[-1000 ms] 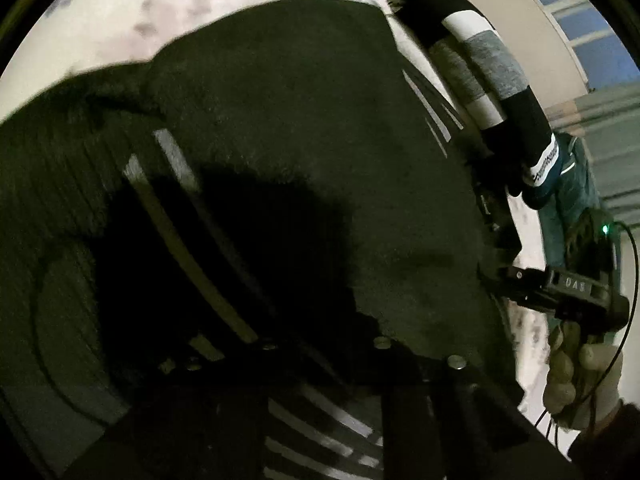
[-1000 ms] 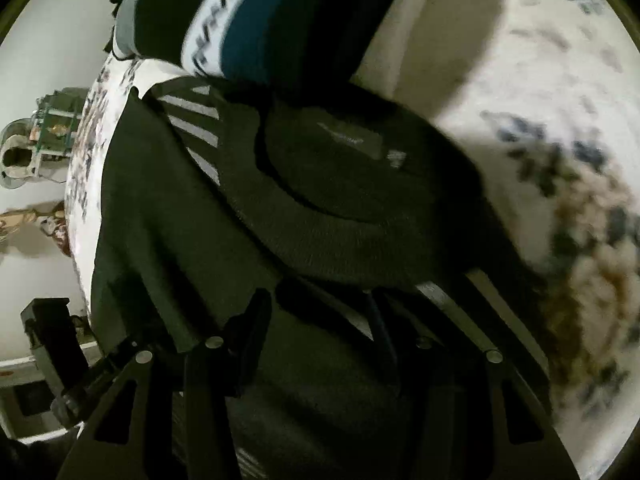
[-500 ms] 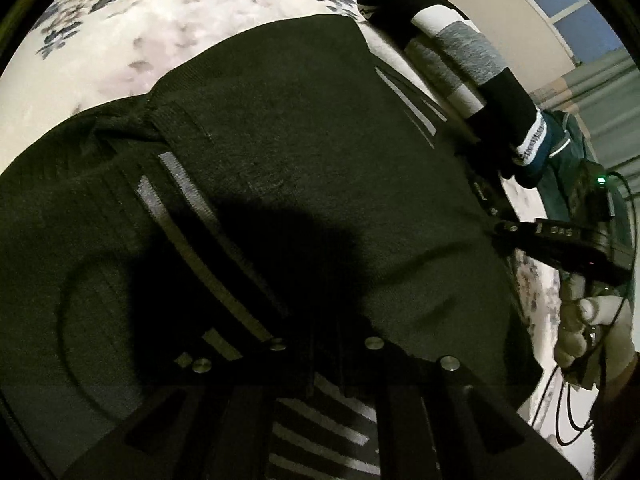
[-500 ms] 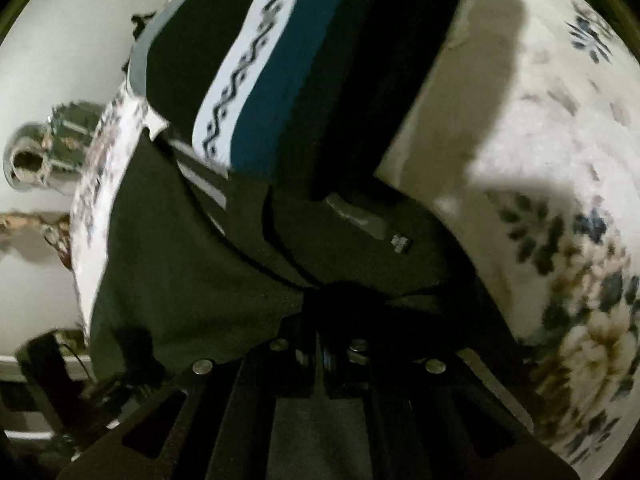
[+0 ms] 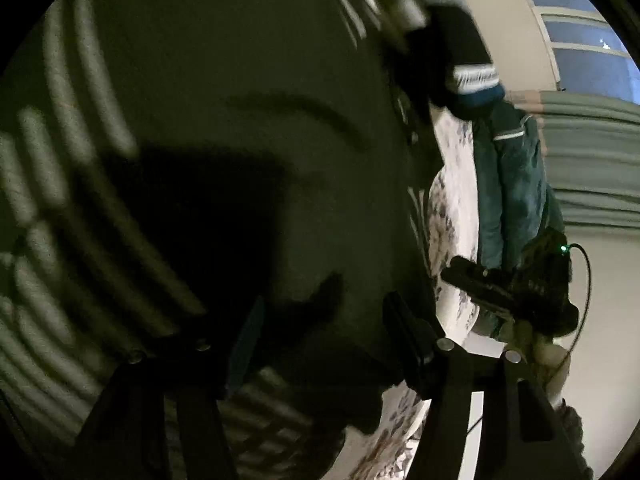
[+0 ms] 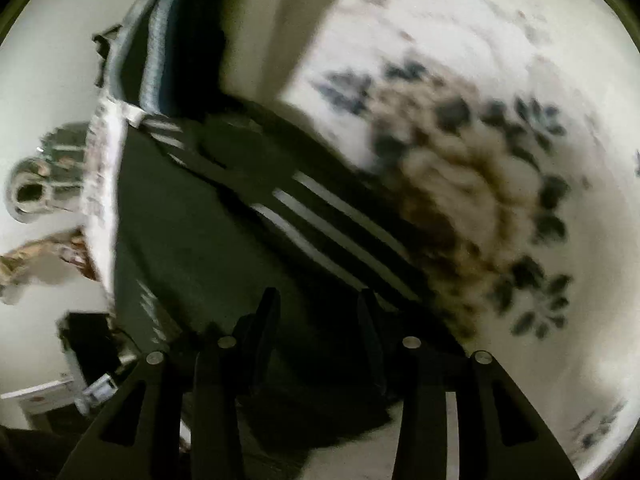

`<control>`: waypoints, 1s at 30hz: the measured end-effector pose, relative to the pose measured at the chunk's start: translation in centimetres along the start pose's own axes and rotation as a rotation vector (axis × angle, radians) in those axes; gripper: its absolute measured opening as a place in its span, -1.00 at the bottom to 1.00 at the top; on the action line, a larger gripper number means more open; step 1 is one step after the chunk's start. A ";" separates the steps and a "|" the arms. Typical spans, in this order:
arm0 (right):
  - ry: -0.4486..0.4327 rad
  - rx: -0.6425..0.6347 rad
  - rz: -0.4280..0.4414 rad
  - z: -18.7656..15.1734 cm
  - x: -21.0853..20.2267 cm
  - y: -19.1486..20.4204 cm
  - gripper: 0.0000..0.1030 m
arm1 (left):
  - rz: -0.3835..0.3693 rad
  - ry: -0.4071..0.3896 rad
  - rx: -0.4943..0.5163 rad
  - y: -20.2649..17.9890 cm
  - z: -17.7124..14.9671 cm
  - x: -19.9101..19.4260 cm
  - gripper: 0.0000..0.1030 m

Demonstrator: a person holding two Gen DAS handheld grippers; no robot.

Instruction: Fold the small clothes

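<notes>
A dark green knit sweater with white stripes [image 5: 208,92] lies spread on a floral bedspread [image 6: 480,80]; it also shows in the right wrist view [image 6: 192,232]. My left gripper [image 5: 320,320] is open, its jaws apart just above the sweater's near edge. My right gripper [image 6: 316,308] is open too, jaws apart over the sweater's striped hem. The right gripper also shows in the left wrist view [image 5: 492,284], held by a hand beyond the bed's edge. Both frames are blurred.
A folded pile of dark, white, grey and blue striped clothes [image 5: 452,32] lies at the sweater's far side, also in the right wrist view [image 6: 168,40]. A teal garment [image 5: 512,184] hangs past the bed's edge. Curtains and a window [image 5: 588,60] stand behind.
Both grippers were shut on the sweater's edge half a second ago; now both have opened and let go. Both views have swung and blurred, and the sweater lies flatter.
</notes>
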State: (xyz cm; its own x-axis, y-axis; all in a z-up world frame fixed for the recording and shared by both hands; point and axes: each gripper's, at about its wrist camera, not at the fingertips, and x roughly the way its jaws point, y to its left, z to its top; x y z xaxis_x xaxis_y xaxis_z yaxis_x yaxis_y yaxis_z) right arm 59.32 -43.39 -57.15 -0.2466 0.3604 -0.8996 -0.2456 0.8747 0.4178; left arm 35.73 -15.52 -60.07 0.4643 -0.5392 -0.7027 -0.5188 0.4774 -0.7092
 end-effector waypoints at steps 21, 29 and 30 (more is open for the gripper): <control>-0.082 -0.104 -0.134 0.6 3.2 0.8 -0.91 | 0.244 -0.064 0.231 -2.4 -0.9 1.6 -0.94; -0.096 -0.048 -0.059 0.0 0.5 1.5 -0.70 | 0.126 -0.022 0.121 -1.8 -0.6 -0.2 -0.83; -0.105 -0.027 -0.030 -0.5 -0.5 1.4 -0.60 | 0.126 -0.027 0.110 -1.7 -0.7 -0.6 -0.75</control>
State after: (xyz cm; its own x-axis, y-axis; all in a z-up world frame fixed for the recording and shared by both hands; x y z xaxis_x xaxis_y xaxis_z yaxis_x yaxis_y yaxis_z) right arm 58.62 -42.47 -56.08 -0.1396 0.3676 -0.9195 -0.2766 0.8771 0.3927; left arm 35.83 -16.47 -58.40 0.4202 -0.4525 -0.7866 -0.4934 0.6136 -0.6165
